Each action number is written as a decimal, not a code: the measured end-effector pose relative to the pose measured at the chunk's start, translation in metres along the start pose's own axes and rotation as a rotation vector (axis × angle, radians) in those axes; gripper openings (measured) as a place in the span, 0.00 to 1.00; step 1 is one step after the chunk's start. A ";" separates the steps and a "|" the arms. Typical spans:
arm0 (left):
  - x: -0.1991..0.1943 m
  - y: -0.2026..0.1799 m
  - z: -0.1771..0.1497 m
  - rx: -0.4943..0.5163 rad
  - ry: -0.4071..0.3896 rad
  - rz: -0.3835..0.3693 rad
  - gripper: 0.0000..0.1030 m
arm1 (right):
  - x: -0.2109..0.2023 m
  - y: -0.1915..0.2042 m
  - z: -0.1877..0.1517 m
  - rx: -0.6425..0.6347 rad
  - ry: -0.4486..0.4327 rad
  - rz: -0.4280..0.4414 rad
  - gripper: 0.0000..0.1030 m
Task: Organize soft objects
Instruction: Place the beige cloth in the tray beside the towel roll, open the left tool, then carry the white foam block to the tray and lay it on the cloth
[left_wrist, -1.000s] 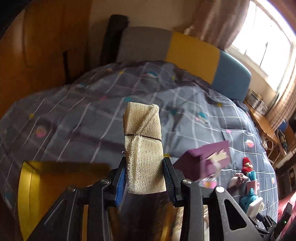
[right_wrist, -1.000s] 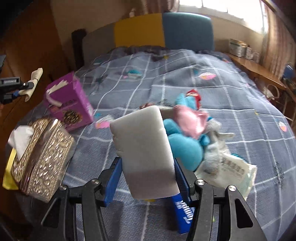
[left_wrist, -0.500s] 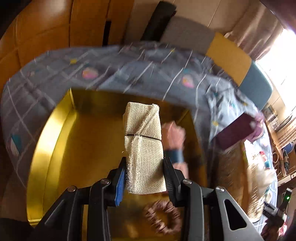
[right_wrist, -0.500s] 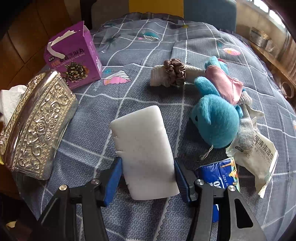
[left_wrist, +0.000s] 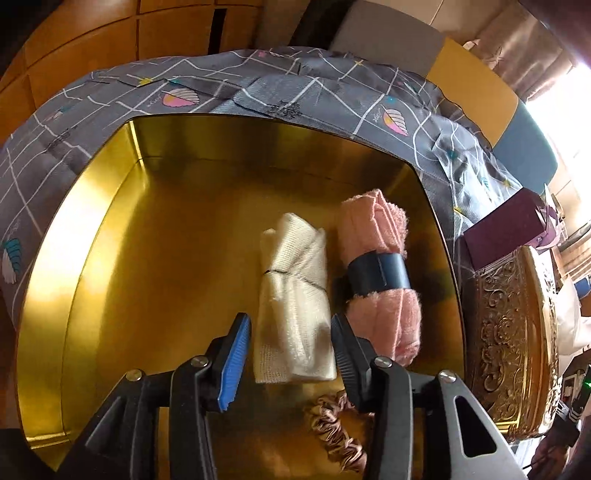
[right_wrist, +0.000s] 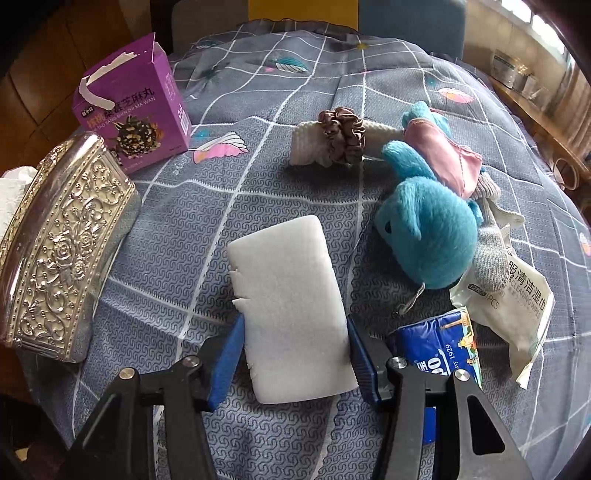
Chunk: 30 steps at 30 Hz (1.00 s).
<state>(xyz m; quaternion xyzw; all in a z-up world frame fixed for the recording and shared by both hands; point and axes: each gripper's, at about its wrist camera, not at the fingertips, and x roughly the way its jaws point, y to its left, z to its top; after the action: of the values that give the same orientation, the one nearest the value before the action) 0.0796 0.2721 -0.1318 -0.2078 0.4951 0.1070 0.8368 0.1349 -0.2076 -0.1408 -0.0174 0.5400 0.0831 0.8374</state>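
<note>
Left gripper (left_wrist: 291, 350) sits over the gold tray (left_wrist: 92, 206), jaws just opened. The cream gauze roll (left_wrist: 293, 295) lies between them on the tray floor with clear gaps to both pads, so it's released, not gripped.

Done so far, judging by the tray: gauze roll at centre, pink towel roll (left_wrist: 376, 266) with a dark band just beside it at 3 o'clock, satin scrunchie (left_wrist: 340, 424) at 6 o'clock near the front wall. Left half of the tray is bare, so there's plenty of room.

Right gripper (right_wrist: 295, 365) is clamped on the white sponge block (right_wrist: 291, 306), pads pressing both long edges, held just above the bedspread (right_wrist: 184, 258). I'd guess that one goes in next.

Still loose on the bed, from the sponge:
- blue plush toy (right_wrist: 428, 236) at 2 o'clock, pink cloth (right_wrist: 443, 158) draped on its far end, grey sock (right_wrist: 491, 254) touching its right side
- white knit roll with a brown scrunchie (right_wrist: 341, 134) around it at 12 o'clock
- wet-wipe pack (right_wrist: 517, 306) and blue tissue pack (right_wrist: 439, 350) at 3 to 4 o'clock; soft-ish, can't say if they count

So maybe a third to halfway through.

In the way: embossed metal box (right_wrist: 62, 251) stands between the pile and the tray, purple carton (right_wrist: 136, 107) behind it at 10 o'clock. The right hand probably has to lift the sponge over the box to reach the tray, and the left gripper needs to clear out first.
</note>
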 end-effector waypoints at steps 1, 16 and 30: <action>-0.002 0.000 -0.002 0.008 -0.002 -0.005 0.44 | 0.001 0.000 0.000 -0.001 0.002 -0.003 0.54; -0.056 -0.027 -0.034 0.153 -0.157 0.064 0.44 | 0.002 0.003 0.000 0.002 -0.001 -0.011 0.54; -0.083 -0.060 -0.058 0.300 -0.211 0.031 0.44 | -0.001 -0.004 0.005 0.067 -0.014 0.004 0.54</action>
<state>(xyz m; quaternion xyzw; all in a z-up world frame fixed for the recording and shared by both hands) 0.0166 0.1951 -0.0692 -0.0605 0.4182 0.0660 0.9039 0.1395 -0.2106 -0.1378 0.0123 0.5367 0.0671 0.8410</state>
